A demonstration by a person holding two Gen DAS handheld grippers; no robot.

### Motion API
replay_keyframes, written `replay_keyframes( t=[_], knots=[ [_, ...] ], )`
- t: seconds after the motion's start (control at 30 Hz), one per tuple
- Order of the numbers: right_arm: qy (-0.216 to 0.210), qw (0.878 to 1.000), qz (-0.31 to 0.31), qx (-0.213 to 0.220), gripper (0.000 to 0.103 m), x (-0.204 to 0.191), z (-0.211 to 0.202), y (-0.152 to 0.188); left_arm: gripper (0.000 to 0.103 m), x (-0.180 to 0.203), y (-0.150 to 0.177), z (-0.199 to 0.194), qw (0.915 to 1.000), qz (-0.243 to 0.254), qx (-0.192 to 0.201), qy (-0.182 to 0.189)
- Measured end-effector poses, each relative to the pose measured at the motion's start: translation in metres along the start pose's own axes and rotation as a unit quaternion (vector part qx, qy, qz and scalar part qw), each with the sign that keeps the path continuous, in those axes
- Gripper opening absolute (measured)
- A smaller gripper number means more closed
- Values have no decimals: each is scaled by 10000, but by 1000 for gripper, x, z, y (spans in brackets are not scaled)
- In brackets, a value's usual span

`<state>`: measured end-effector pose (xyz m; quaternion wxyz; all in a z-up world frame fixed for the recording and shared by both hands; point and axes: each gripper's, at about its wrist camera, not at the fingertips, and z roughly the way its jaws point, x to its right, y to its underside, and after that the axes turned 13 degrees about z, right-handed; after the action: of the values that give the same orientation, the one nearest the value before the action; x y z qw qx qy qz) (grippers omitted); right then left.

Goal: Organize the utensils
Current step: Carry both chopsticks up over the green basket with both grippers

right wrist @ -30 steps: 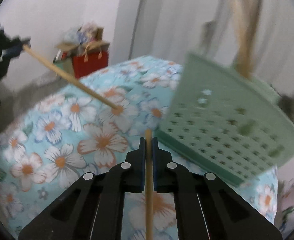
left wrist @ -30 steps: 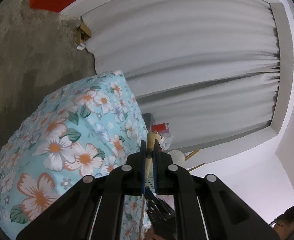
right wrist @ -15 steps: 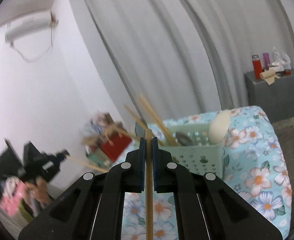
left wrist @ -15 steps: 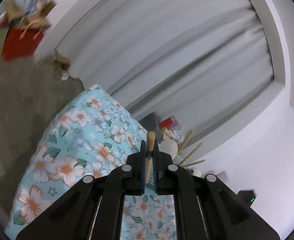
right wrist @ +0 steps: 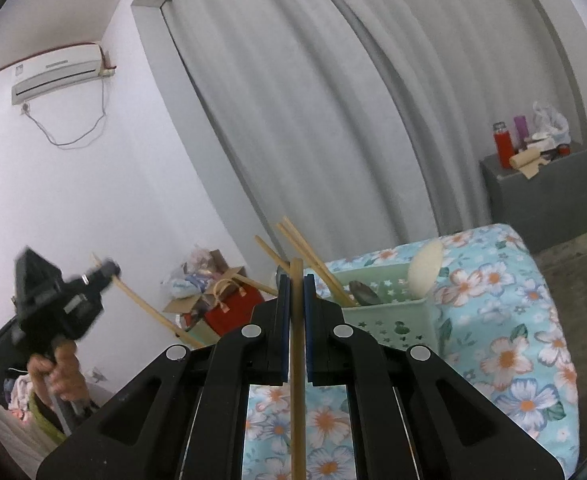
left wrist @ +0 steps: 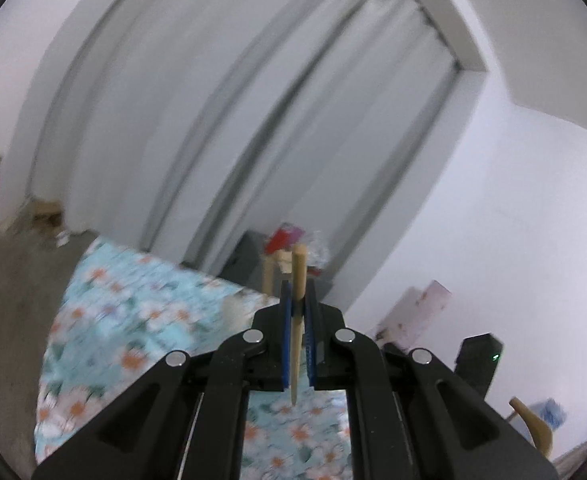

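Observation:
My left gripper [left wrist: 298,289] is shut on a wooden chopstick [left wrist: 296,332] that runs along the jaws and sticks out past the tips. My right gripper [right wrist: 296,278] is shut on another wooden chopstick [right wrist: 296,380]. The right wrist view shows a green perforated basket [right wrist: 389,316] on the floral table [right wrist: 505,356], holding several chopsticks [right wrist: 313,260], a metal spoon [right wrist: 363,292] and a white spoon [right wrist: 423,266]. The left gripper [right wrist: 107,270] with its chopstick [right wrist: 149,308] shows at the far left of that view, held off the table.
Grey curtains fill the back wall. A grey cabinet [right wrist: 541,196] with bottles stands behind the table on the right. A red bag [right wrist: 229,308] and boxes sit on the floor behind the table. The floral table [left wrist: 133,340] shows blurred in the left view.
Both grippers have tilted up and pulled back from the table, each still holding its chopstick. The basket, close up a second ago, now sits farther off.

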<state>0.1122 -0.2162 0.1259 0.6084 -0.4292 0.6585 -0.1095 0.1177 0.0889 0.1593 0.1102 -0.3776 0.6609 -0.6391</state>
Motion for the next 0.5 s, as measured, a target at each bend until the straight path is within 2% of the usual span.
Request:
replay_keyframes(
  t=[0.17,0.23,0.33,0.5],
  knots=[
    [32,10000,-1,41,4,3,-1,0,5,27,-32,29,9982,433,164,373],
    [50,10000,-15,49,4,3,-3,0,5,35,-44,40,9968,630,297,390],
    [67,10000,-24,55,4,4,-4,-1,5,45,-62,64,9942,981,365,260],
    [182,9998,-99,62,4,3,-2,1,5,48,-69,113,9905,1361,82,-157]
  ],
)
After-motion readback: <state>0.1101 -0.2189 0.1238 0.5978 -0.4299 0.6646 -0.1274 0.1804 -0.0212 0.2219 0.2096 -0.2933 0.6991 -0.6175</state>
